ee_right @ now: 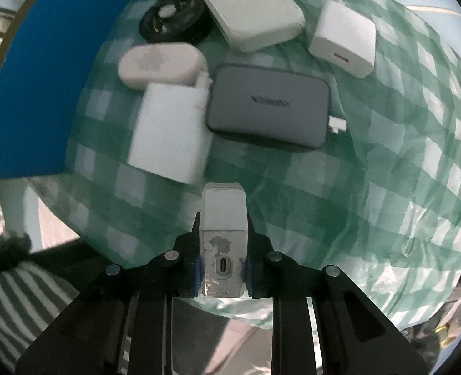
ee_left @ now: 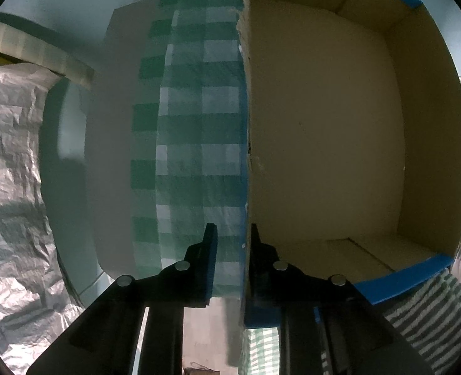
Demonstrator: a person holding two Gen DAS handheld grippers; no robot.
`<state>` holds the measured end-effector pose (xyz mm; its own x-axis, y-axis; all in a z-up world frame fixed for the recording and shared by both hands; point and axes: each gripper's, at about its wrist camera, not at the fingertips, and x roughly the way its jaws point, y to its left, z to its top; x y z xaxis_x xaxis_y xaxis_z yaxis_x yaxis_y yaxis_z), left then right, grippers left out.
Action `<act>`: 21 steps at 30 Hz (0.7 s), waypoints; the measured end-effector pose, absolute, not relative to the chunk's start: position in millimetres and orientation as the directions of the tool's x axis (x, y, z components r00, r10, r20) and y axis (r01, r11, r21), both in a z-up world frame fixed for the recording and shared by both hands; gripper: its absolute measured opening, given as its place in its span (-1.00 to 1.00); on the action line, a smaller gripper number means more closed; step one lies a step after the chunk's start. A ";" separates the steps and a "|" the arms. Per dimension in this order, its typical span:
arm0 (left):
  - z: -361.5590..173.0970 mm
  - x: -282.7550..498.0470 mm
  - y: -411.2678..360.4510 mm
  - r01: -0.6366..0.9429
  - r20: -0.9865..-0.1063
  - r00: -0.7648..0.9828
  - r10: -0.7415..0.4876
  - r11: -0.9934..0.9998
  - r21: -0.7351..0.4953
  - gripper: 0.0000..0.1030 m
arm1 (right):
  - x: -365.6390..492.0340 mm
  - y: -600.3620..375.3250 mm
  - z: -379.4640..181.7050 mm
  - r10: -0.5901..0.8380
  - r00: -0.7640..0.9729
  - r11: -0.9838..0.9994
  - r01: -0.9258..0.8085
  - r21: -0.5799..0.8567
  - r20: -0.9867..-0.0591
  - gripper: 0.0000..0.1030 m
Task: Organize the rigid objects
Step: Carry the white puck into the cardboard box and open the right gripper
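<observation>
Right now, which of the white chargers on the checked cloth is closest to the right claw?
The tall white rectangular charger block, just beyond the claw, beside the grey power bank; the square white charger lies farther off.

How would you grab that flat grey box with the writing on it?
Judging by its pose, come straight down on the grey box and pinch its two long edges: it lies flat, and its short ends are crowded by the white charger and a small white plug.
</observation>
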<state>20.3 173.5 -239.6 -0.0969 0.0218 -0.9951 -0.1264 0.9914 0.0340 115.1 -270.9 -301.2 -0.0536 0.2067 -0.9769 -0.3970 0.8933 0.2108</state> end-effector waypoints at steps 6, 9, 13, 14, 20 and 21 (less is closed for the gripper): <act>-242.1 17.5 174.3 -0.125 -0.995 -0.100 0.022 0.992 0.034 -0.65 | 134.5 -266.0 -288.4 0.253 -0.042 0.901 -0.353 0.251 -0.967 -0.62; -241.6 17.8 174.1 -0.123 -0.995 -0.098 0.020 0.992 0.032 -0.65 | 151.2 -257.8 -270.6 0.277 -0.025 0.894 -0.359 0.267 -0.961 -0.62; -242.5 16.2 176.4 -0.120 -0.995 -0.099 0.018 0.992 0.030 -0.65 | 160.7 -244.1 -251.4 0.323 -0.013 0.878 -0.368 0.305 -0.946 -0.62; -242.4 16.1 176.2 -0.120 -0.995 -0.099 0.018 0.992 0.030 -0.65 | 167.0 -237.7 -244.5 0.329 -0.011 0.872 -0.381 0.308 -0.944 -0.62; -245.0 14.6 176.7 -0.113 -0.995 -0.102 0.020 0.993 0.032 -0.65 | 181.3 -191.2 -191.1 0.403 0.022 0.814 -0.465 0.347 -0.915 -0.62; -244.8 13.9 176.8 -0.113 -0.995 -0.103 0.019 0.993 0.030 -0.65 | 186.9 -180.7 -182.1 0.418 0.025 0.798 -0.488 0.354 -0.908 -0.62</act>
